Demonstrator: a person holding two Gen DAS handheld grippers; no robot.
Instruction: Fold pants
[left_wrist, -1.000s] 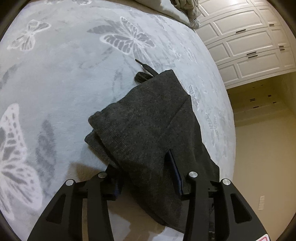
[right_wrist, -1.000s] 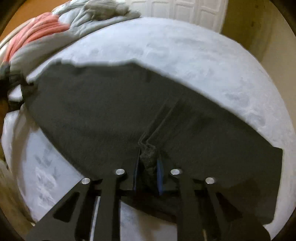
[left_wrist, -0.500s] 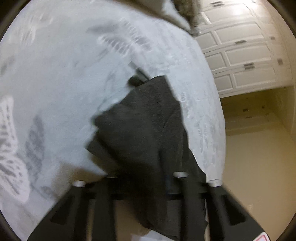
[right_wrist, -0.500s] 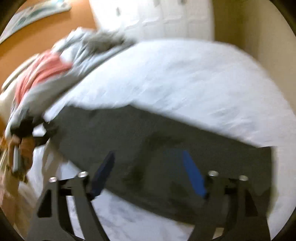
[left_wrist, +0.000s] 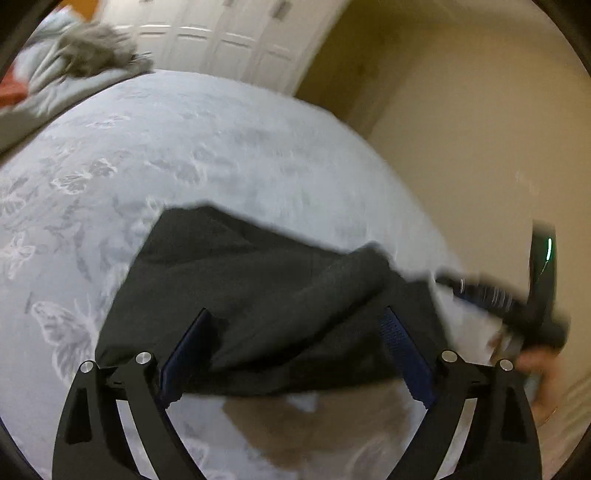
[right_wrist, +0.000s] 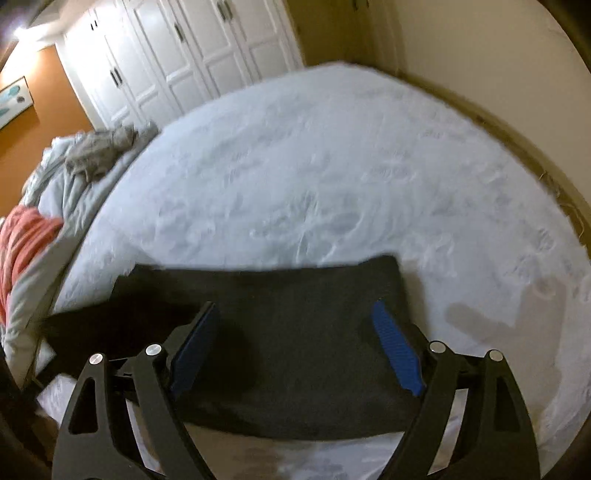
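Note:
The dark grey pants (left_wrist: 258, 291) lie folded in a wide band on the pale butterfly-print bed cover (left_wrist: 184, 155). They also show in the right wrist view (right_wrist: 295, 332). My left gripper (left_wrist: 295, 354) is open and empty, just above the near edge of the pants. My right gripper (right_wrist: 295, 347) is open and empty, held over the pants. The other gripper (left_wrist: 524, 302) and the hand that holds it show blurred at the right of the left wrist view.
A heap of grey and red bedding (right_wrist: 66, 177) lies at the far left of the bed. White wardrobe doors (right_wrist: 184, 55) stand behind. A beige wall (left_wrist: 461, 129) runs along the bed's right side. The bed's near edge (left_wrist: 314, 435) is just below the pants.
Both grippers have let go of the pants and opened wide. Both have pulled back and turned, and the pants now lie flat in a folded band.

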